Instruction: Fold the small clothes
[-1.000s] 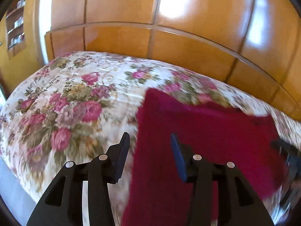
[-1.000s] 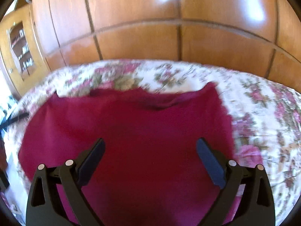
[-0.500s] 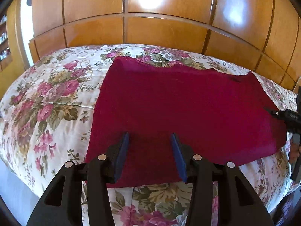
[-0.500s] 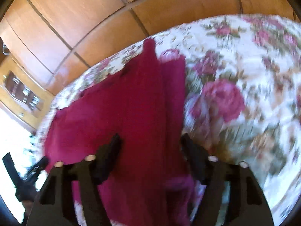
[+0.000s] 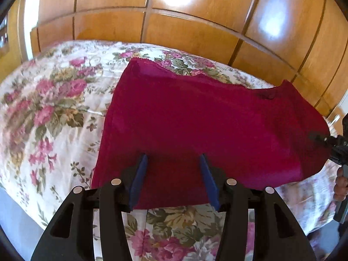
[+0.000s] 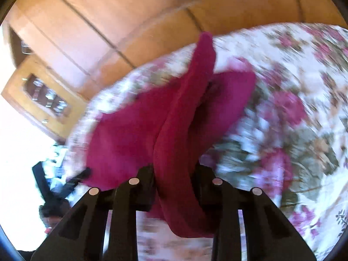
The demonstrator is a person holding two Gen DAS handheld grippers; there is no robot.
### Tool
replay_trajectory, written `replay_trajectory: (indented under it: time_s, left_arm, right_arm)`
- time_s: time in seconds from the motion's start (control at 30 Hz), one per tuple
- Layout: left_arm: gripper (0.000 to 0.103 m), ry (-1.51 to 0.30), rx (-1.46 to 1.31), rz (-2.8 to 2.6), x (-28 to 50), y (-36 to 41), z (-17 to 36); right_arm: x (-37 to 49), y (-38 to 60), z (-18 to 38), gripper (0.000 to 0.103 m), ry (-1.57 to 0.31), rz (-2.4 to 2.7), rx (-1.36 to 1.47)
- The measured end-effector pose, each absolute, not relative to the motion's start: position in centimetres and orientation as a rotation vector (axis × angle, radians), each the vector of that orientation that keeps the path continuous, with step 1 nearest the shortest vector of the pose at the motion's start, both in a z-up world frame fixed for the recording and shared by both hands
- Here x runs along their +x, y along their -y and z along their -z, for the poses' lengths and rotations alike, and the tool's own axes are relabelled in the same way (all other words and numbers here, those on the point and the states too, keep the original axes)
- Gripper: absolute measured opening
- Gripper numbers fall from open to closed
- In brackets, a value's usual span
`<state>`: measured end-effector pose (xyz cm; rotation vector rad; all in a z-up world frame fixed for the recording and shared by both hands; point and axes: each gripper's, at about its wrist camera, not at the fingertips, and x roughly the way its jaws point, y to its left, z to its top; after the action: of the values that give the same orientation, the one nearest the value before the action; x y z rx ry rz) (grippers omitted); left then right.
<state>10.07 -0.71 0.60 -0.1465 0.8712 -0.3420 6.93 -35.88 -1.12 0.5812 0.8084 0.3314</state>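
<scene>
Free room and obstacles, referred to the red cloth [image 5: 195, 117] on the floral bedspread [image 5: 54, 108]. Left of the cloth the bedspread lies bare and open to approach, as does the strip along its near edge. Beyond its far edge a narrow band of bedspread ends at the wooden panelled wall [image 5: 195, 28], which closes that side. At its right corner the right gripper [image 6: 174, 169] holds a raised fold, occupying that approach.

Floral bedspread and wooden panels

A rose-patterned bedspread [image 5: 54, 108] covers the bed; glossy wooden wall panels [image 5: 195, 28] rise behind, beside a glass-fronted cabinet [image 6: 46, 100].
</scene>
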Motion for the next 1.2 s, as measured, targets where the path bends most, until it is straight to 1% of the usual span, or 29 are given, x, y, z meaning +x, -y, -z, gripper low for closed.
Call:
replay_trajectory:
  time_s: [0.03, 0.13, 0.23, 0.3, 0.4, 0.63, 0.67, 0.73, 0.77, 0.8, 0.83, 0.87, 1.03, 1.07, 1.13, 1.2]
  left_arm:
    - [0.049, -0.877, -0.177, 0.356, 10.2, 0.2, -0.7]
    - [0.042, -0.897, -0.265, 0.402, 10.7, -1.2, -1.1]
    - [0.042, -0.904, -0.354, 0.444, 11.1, -2.7, -1.5]
    - [0.042, -0.891, -0.396, 0.451, 11.3, -3.9, -2.1]
    - [0.042, -0.869, -0.459, 0.463, 11.2, -6.0, -2.7]
    - [0.042, -0.832, -0.535, 0.42, 11.3, -10.6, -3.3]
    - [0.042, -0.833, -0.546, 0.414, 11.3, -11.1, -3.2]
    - [0.042, -0.836, -0.557, 0.409, 11.6, -11.9, -3.0]
    - [0.042, -0.841, -0.582, 0.415, 11.7, -12.3, -2.9]
    - [0.043, -0.847, -0.601, 0.426, 11.9, -12.6, -2.9]
    - [0.049, -0.857, -0.639, 0.451, 12.1, -12.9, -2.7]
    - [0.054, -0.857, -0.663, 0.463, 12.1, -13.1, -2.6]
    - [0.054, -0.835, -0.705, 0.544, 11.9, -12.6, -4.0]
    - [0.061, -0.832, -0.696, 0.565, 11.8, -12.1, -4.5]
    - [0.068, -0.835, -0.684, 0.582, 11.8, -11.3, -5.1]
    - [0.069, -0.857, -0.647, 0.587, 12.1, -10.1, -5.2]
  right_arm:
    - [7.1, 34.9, -0.3, 0.026, -0.784, -0.364, 0.569]
    - [8.1, 31.8, -3.7, 0.025, -0.734, -0.449, 0.535]
    - [9.8, 27.8, -6.0, 0.024, -0.712, -0.522, 0.481]
    - [11.1, 25.0, -6.5, 0.024, -0.718, -0.551, 0.442]
    - [13.5, 20.3, -5.9, 0.023, -0.752, -0.589, 0.398]
    - [16.9, 9.2, -0.2, 0.023, -0.935, -0.667, 0.261]
    - [17.0, 8.2, 0.6, 0.025, -0.957, -0.66, 0.239]
    - [16.8, 6.9, 1.5, 0.037, -0.963, -0.674, 0.197]
    - [16.5, 6.8, 1.4, 0.054, -0.945, -0.712, 0.205]
    - [15.9, 6.8, 1.0, 0.076, -0.926, -0.78, 0.231]
    - [15.5, 7.3, 0.7, 0.082, -0.913, -0.803, 0.239]
    - [14.9, 7.7, 0.2, 0.085, -0.897, -0.823, 0.235]
    - [12.0, 12.6, -1.0, 0.085, -0.847, -0.816, 0.22]
    - [10.9, 13.7, -1.3, 0.085, -0.83, -0.782, 0.202]
    - [9.2, 15.3, -1.3, 0.085, -0.797, -0.683, 0.128]
    - [7.9, 16.6, -0.6, 0.084, -0.779, -0.594, 0.057]
